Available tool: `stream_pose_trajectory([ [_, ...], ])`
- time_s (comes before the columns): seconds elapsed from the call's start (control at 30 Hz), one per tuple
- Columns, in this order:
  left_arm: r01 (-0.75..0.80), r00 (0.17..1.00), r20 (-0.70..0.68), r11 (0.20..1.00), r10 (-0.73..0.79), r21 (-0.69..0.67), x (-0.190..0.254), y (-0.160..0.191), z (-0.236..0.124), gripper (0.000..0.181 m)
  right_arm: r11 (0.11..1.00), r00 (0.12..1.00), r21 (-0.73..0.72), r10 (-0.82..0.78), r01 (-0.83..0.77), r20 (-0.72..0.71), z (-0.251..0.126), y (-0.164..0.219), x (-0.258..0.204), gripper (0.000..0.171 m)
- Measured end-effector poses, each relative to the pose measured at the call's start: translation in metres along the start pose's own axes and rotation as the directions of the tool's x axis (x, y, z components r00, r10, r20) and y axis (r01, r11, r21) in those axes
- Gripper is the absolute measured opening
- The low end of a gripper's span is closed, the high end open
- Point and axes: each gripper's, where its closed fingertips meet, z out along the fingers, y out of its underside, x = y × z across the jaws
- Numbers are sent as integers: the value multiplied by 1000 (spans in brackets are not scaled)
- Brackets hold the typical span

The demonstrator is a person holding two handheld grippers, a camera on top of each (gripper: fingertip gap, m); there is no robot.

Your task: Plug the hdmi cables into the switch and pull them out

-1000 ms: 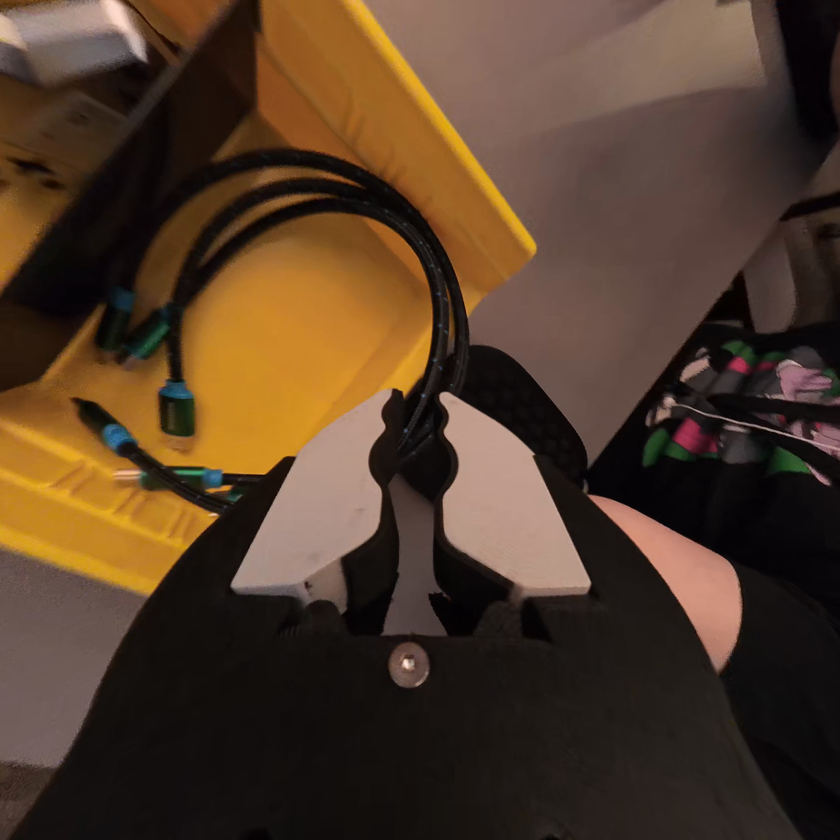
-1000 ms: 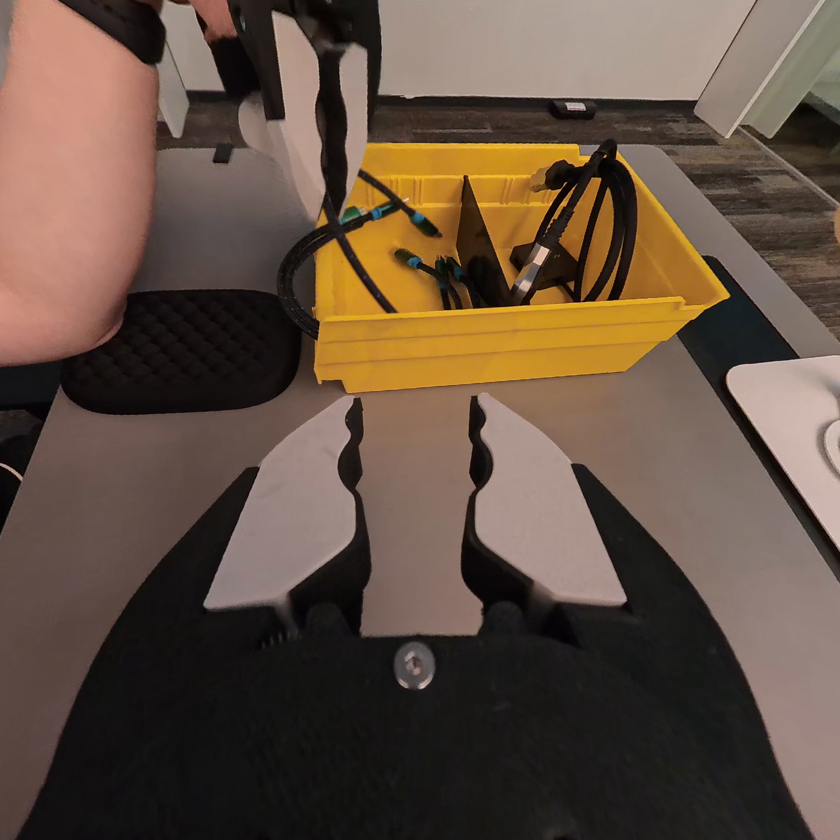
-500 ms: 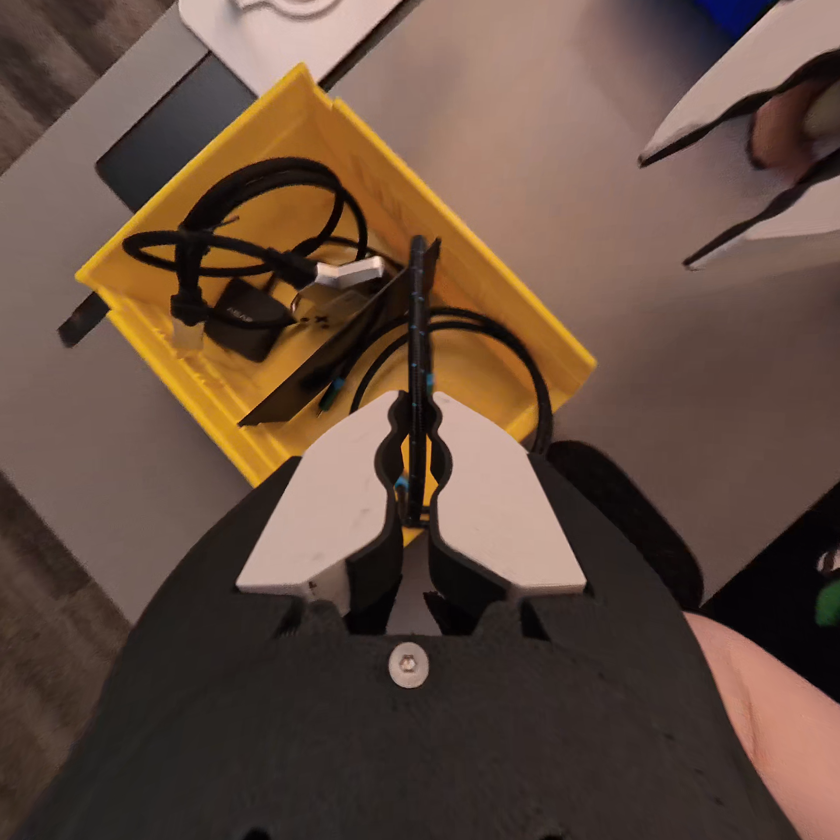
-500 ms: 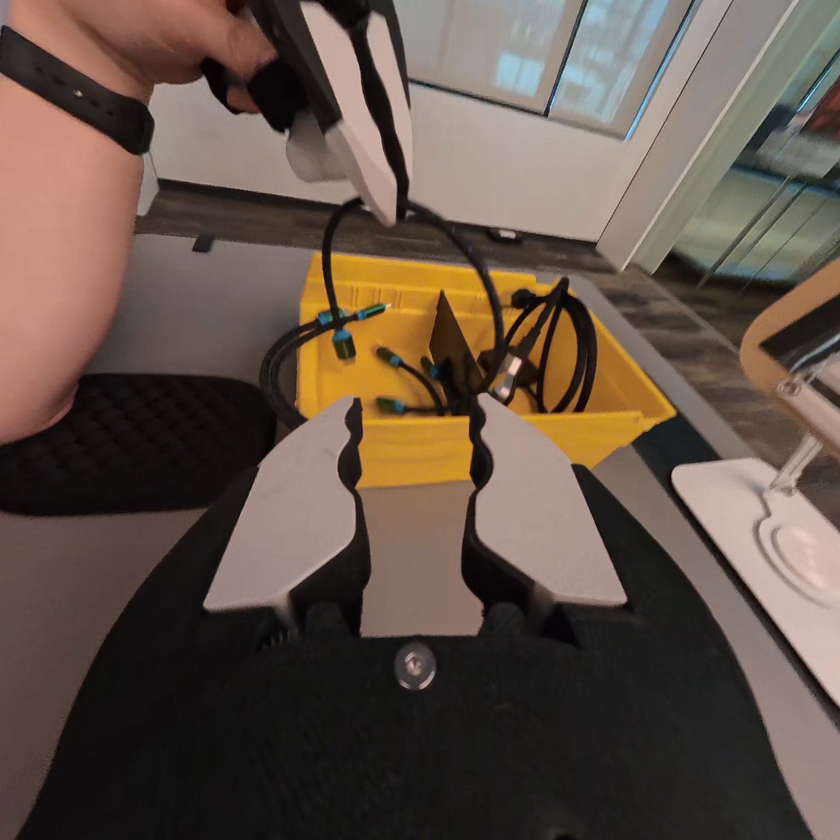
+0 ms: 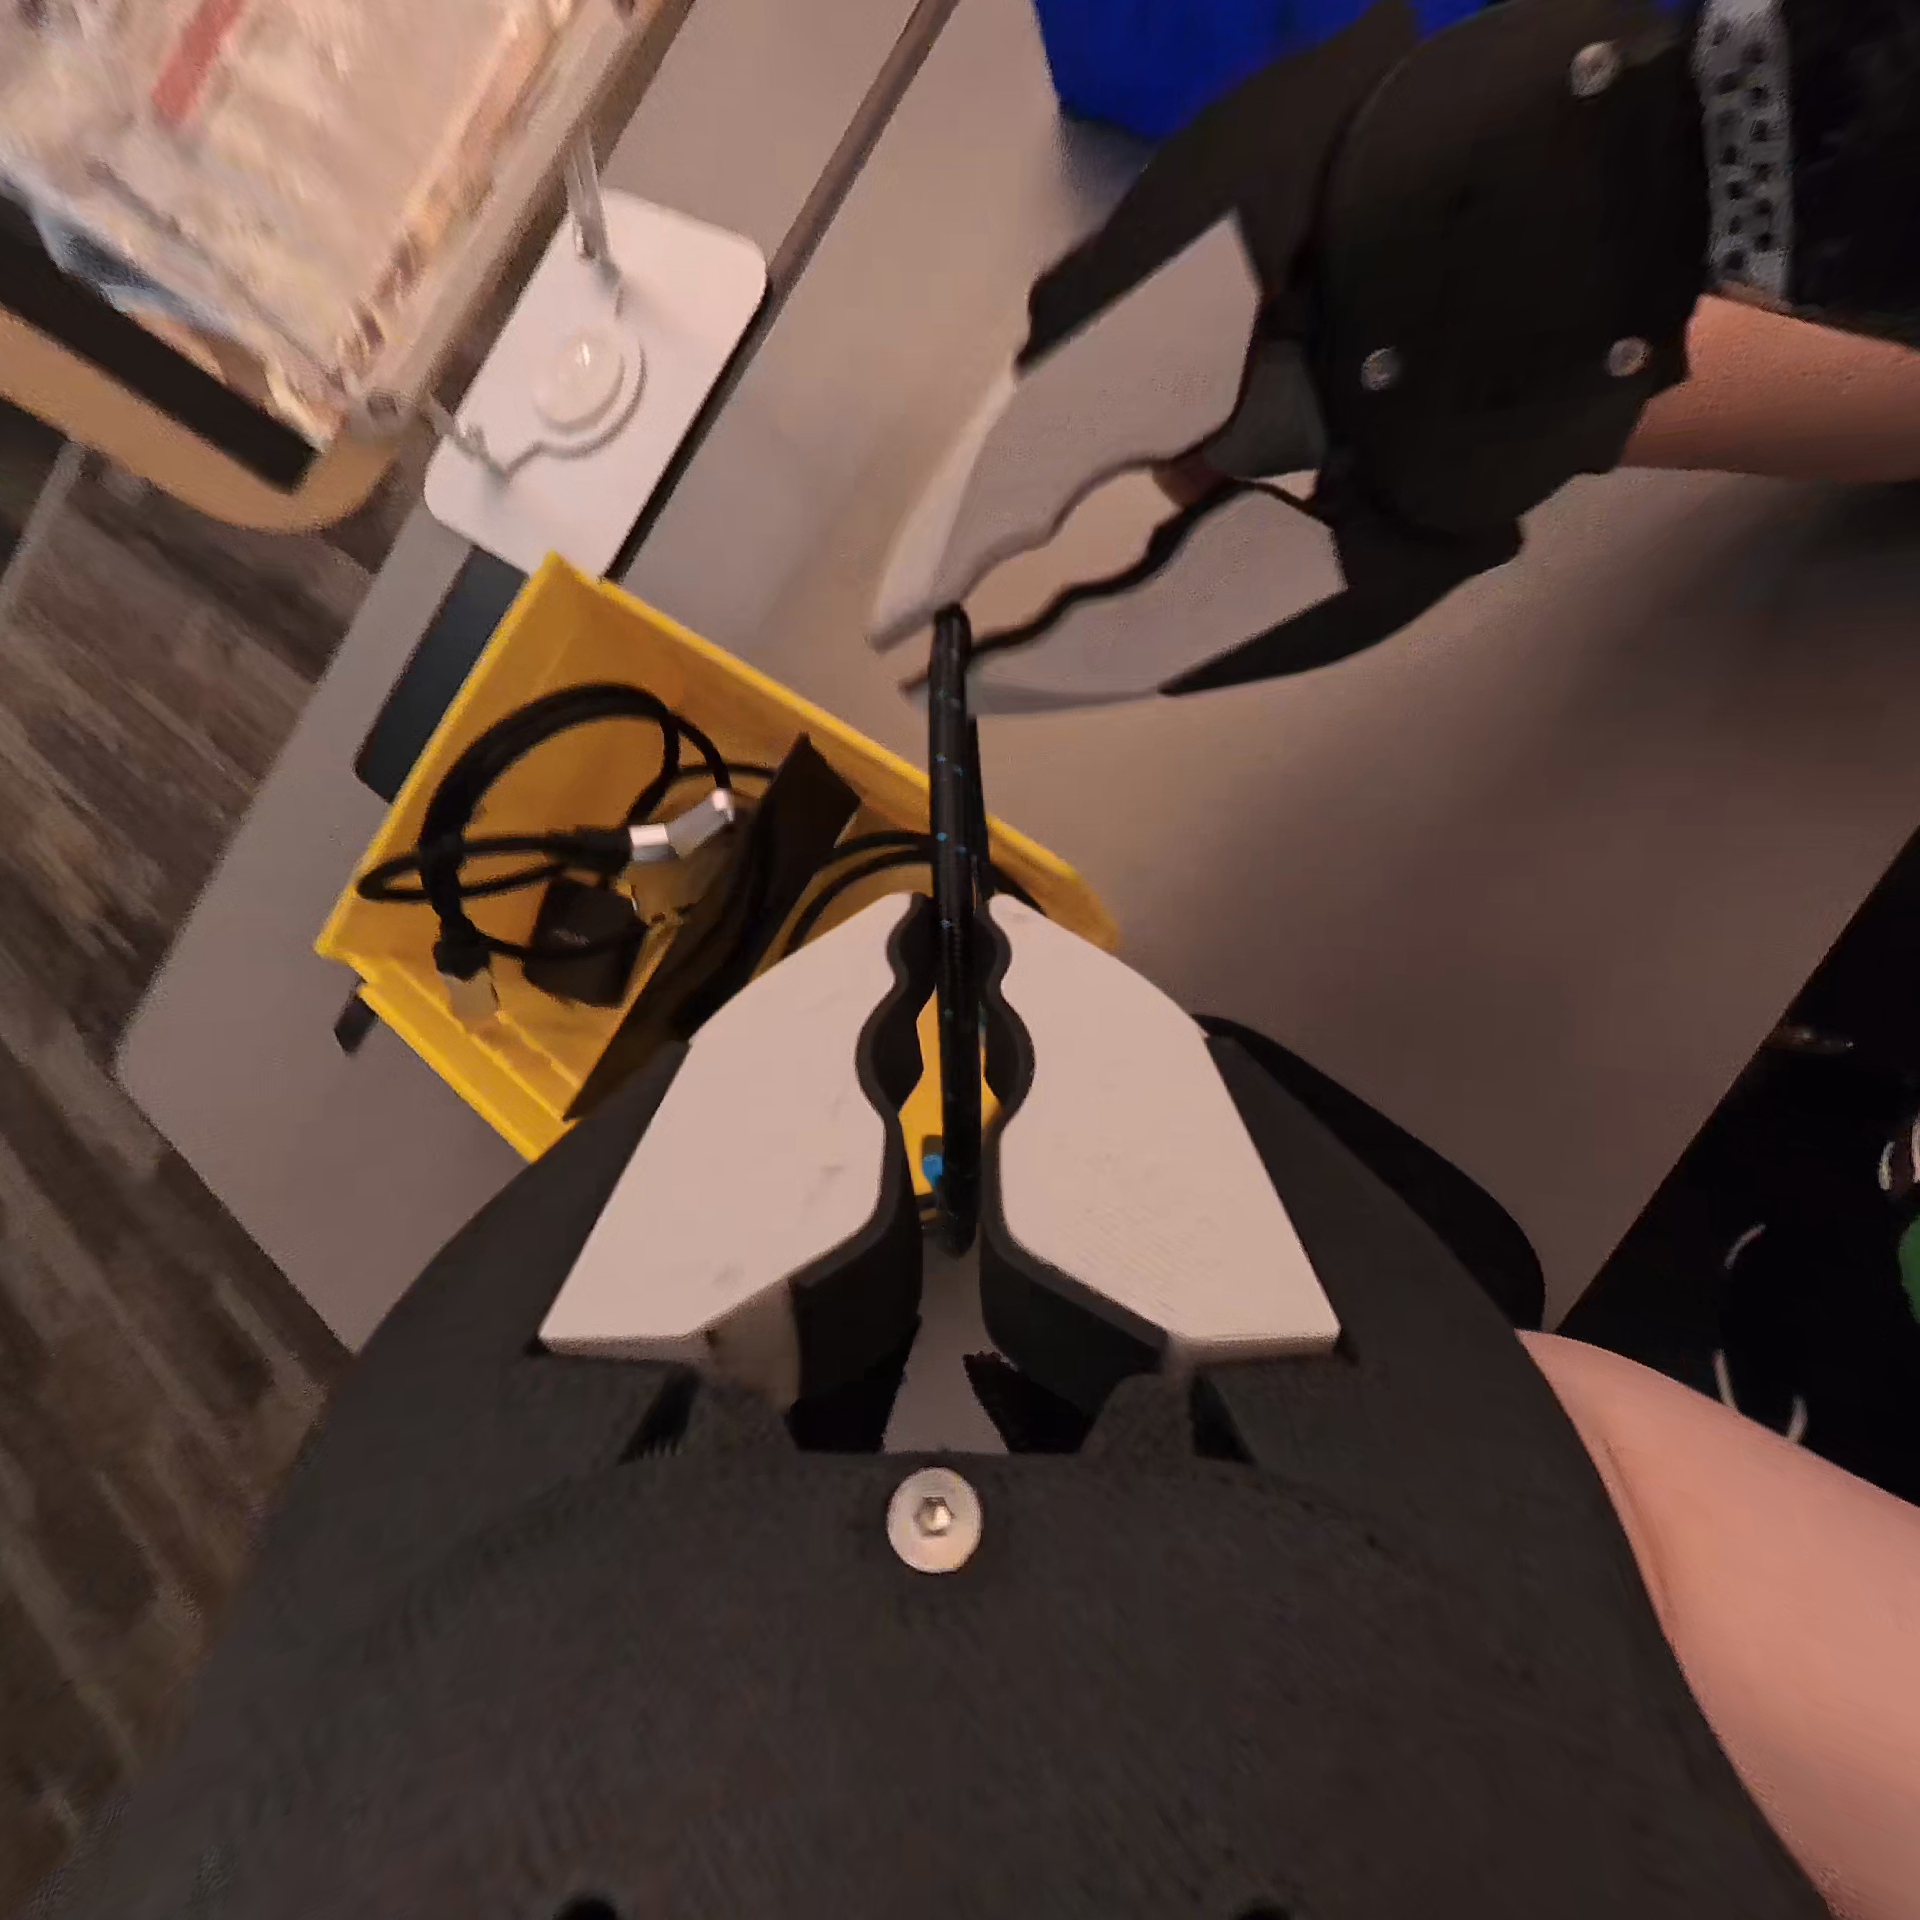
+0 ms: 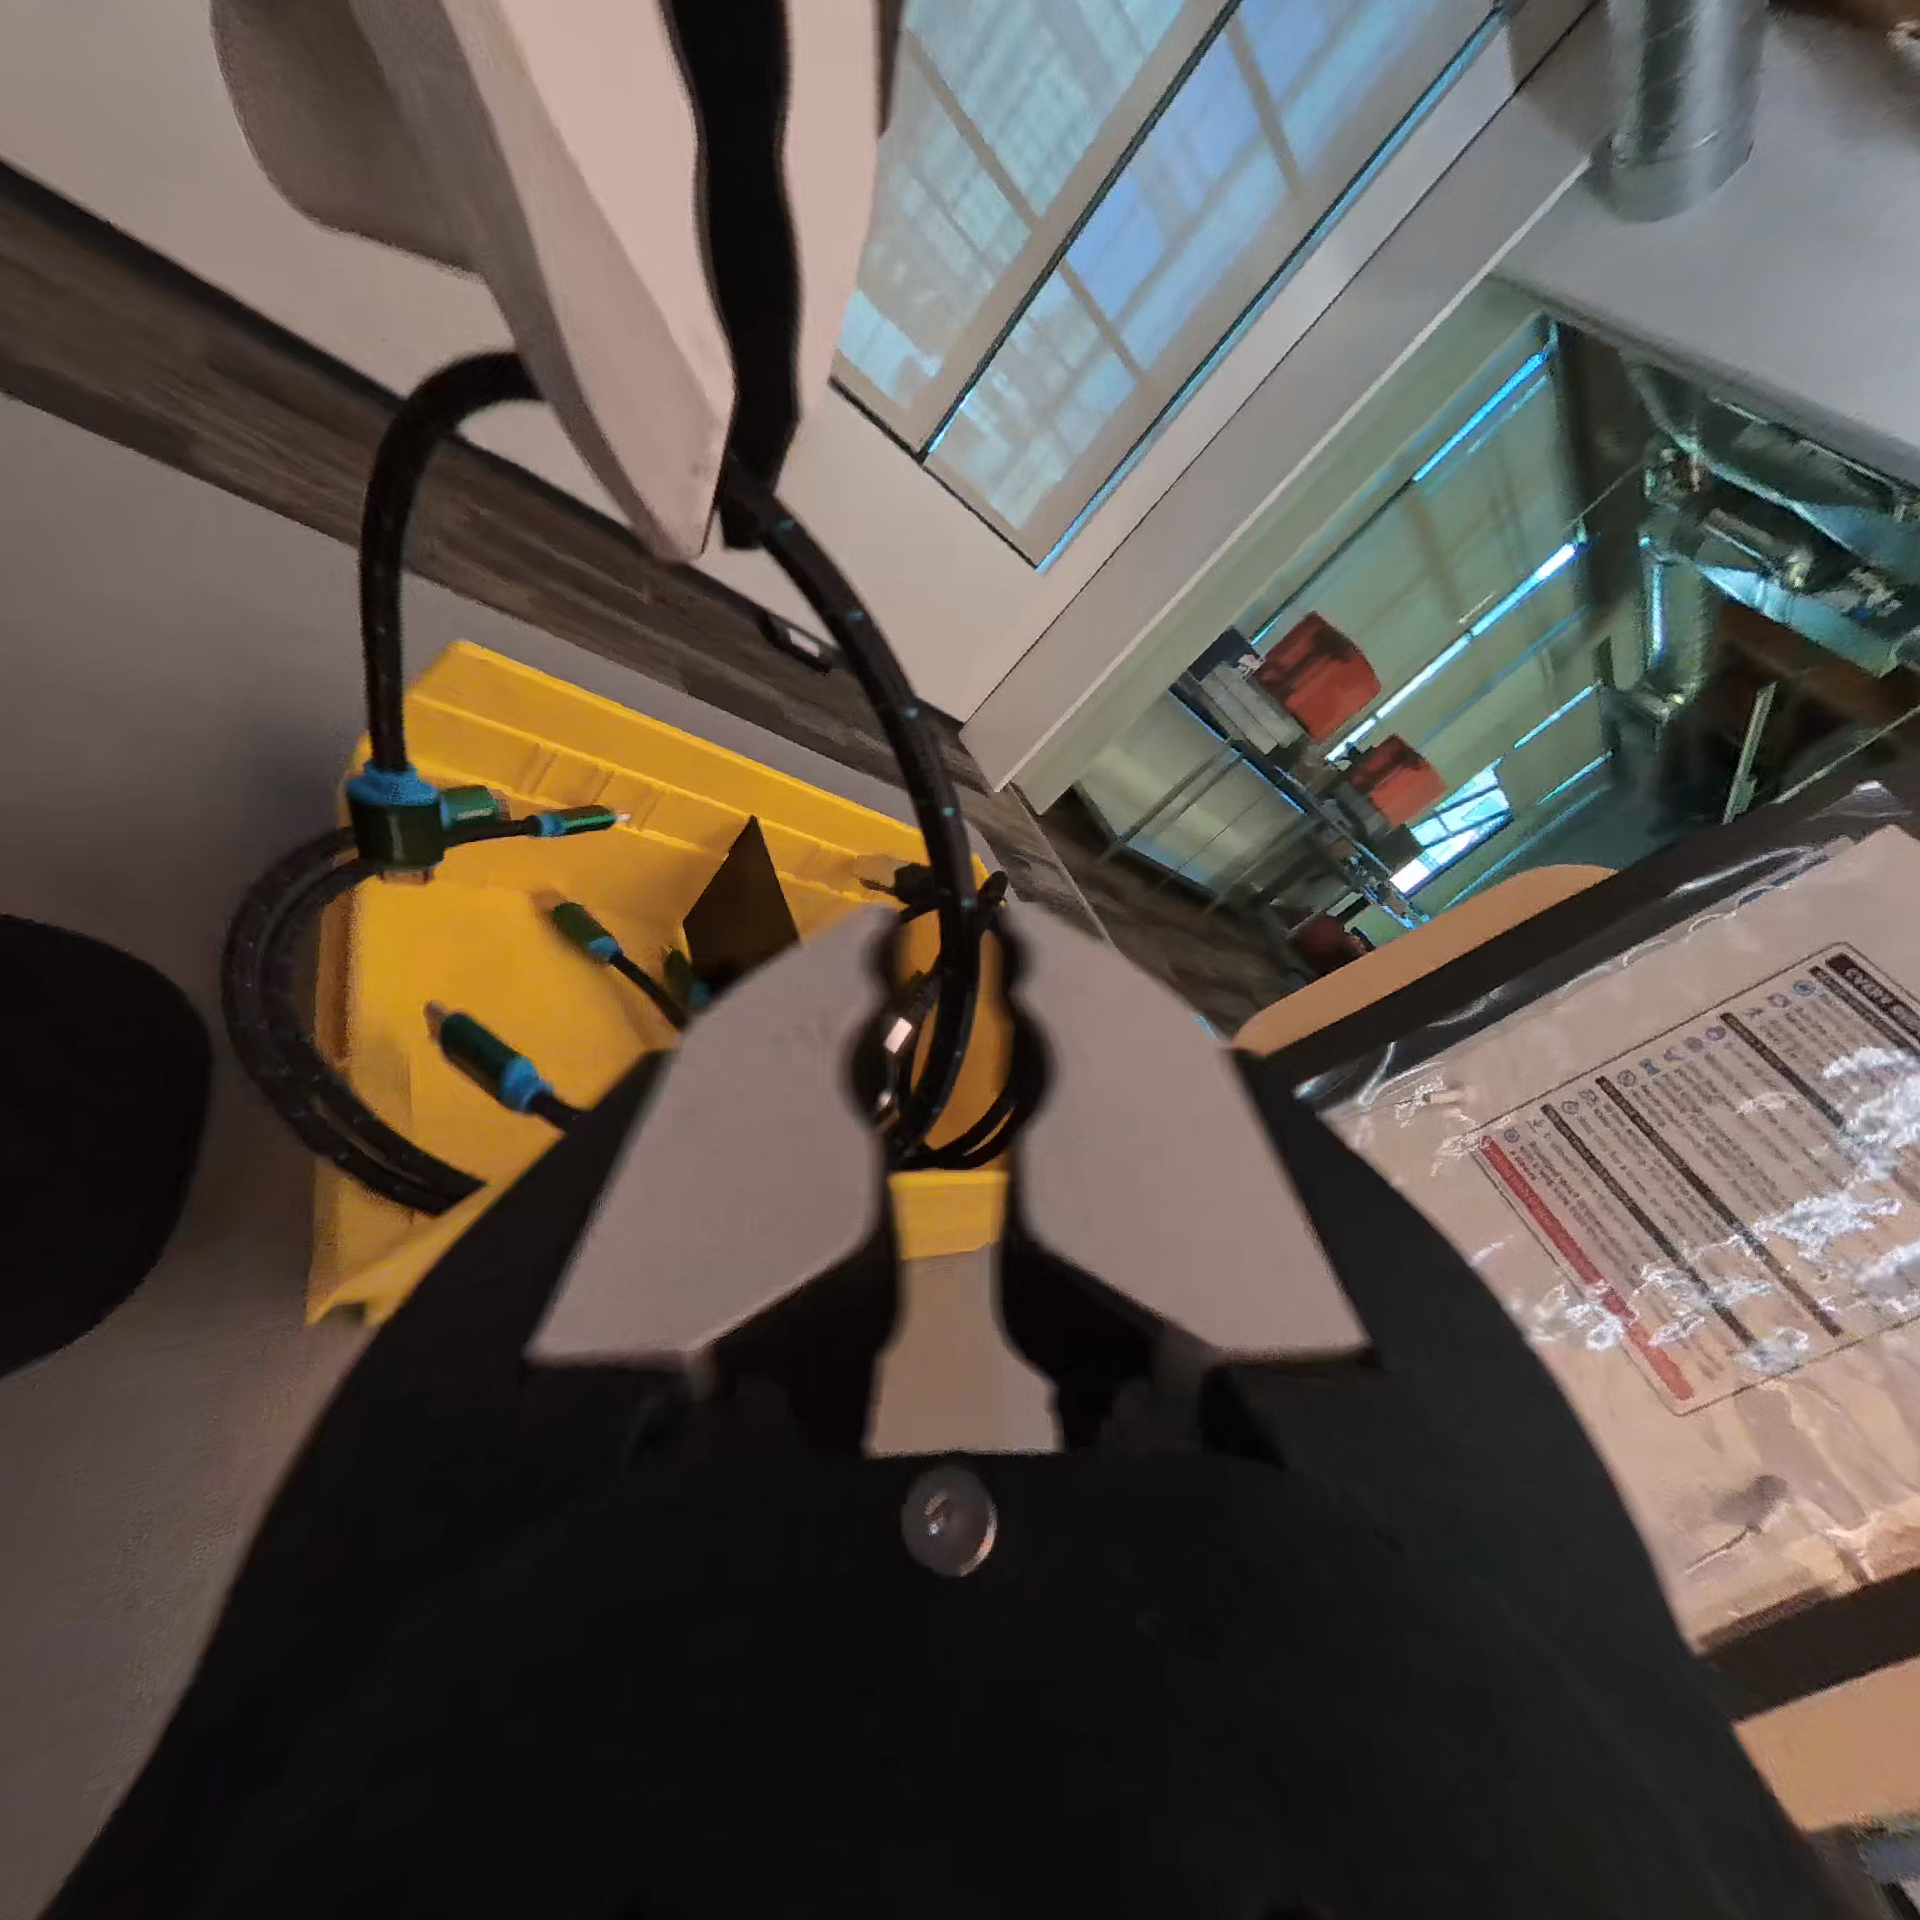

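My left gripper (image 5: 951,920) is shut on a black braided HDMI cable (image 5: 948,810) and holds it high above the yellow bin (image 5: 499,727). The cable runs straight up to my right gripper (image 5: 914,655), whose tips sit on either side of it. In the right wrist view the cable (image 6: 914,727) arcs down from the left gripper (image 6: 727,509) and passes between my right gripper's (image 6: 954,930) fingers, which stand partly apart. Its green and blue plug (image 6: 395,821) hangs by the bin (image 6: 499,935). A small black switch box (image 5: 577,935) lies in the bin.
A black divider (image 5: 748,883) splits the bin; a coiled black cable with a silver plug (image 5: 675,831) lies beside the switch. Loose green plugs (image 6: 488,1049) lie in the other half. A black mat (image 6: 83,1122), a white stand base (image 5: 603,353) and a wrapped cardboard box (image 6: 1662,1195) surround it. The tips of one gripper are about 7 cm away from the tips of the other.
My left gripper has lifted the cable higher above the bin. My right gripper has risen, tilted and brought its narrowed fingers around the cable.
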Motion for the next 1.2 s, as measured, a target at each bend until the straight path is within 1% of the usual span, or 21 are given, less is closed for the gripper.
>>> stream_pose_trajectory([
  [0.07,-43,997,59,998,40,52,5,-14,-7,7,1000,1000,4,6,-6,-12,-12,-8,10,12],
  [0.13,-40,989,148,988,18,147,-1,-30,-18,7,998,998,-24,57,-57,-25,-30,-21,30,8],
  [0.2,-19,981,190,961,-35,274,-8,-46,-32,18,996,992,-47,67,-72,-105,-54,-31,62,8],
  [0.27,12,975,202,925,-96,380,-16,-55,-43,28,979,987,-173,89,-112,-133,-78,-20,86,7],
  [0.3,32,970,205,904,-131,425,-22,-58,-47,34,952,984,-267,122,-152,-129,-90,-5,94,7],
  [0.37,69,963,194,869,-185,490,-32,-60,-50,53,827,962,-493,247,-270,-112,-115,43,98,7],
  [0.43,108,971,131,853,-201,511,-37,-63,-44,72,636,917,-691,387,-344,-99,-140,99,88,7],
  [0.47,124,973,102,844,-206,521,-40,-65,-39,78,534,899,-774,426,-340,-101,-152,128,81,8],
  [0.53,153,972,66,825,-224,543,-49,-70,-28,80,357,890,-887,441,-293,-117,-171,185,72,8],
  [0.63,212,974,-46,812,-223,544,-57,-73,-1,92,214,878,-945,462,-249,-126,-175,241,58,8],
  [0.7,275,960,-104,794,-262,541,-71,-70,17,99,171,901,-959,412,-225,-138,-172,264,58,8],
  [0.73,305,949,-107,786,-295,537,-83,-65,26,97,142,912,-966,384,-216,-147,-171,274,58,9],
  [0.8,327,931,-28,796,-364,509,-114,-46,47,85,80,926,-977,344,-198,-159,-172,290,55,9],
  [0.9,330,880,181,840,-439,431,-167,-10,71,73,-66,958,-982,216,-179,-189,-185,305,59,11],
  [0.93,374,855,193,830,-482,414,-178,0,77,69,-88,962,-977,176,-195,-208,-186,306,61,12],
  [0.97,445,831,147,800,-536,402,-183,7,84,62,-85,960,-976,183,-201,-214,-184,303,58,16],
  [1.0,518,812,59,764,-581,384,-181,9,90,61,-71,957,-975,188,-211,-221,-181,300,57,26],
  [1.03,579,791,-29,732,-612,359,-177,10,96,62,-59,957,-974,181,-220,-227,-179,295,59,31],
  [1.07,622,767,-72,711,-638,328,-175,14,102,62,-35,959,-973,167,-227,-230,-176,290,64,34],
  [1.1,641,753,-61,708,-656,298,-176,21,109,62,2,961,-973,158,-233,-229,-172,285,68,36],
  [1.2,644,739,78,736,-669,207,-184,46,122,53,132,950,-952,185,-278,-252,-157,265,79,39],
])
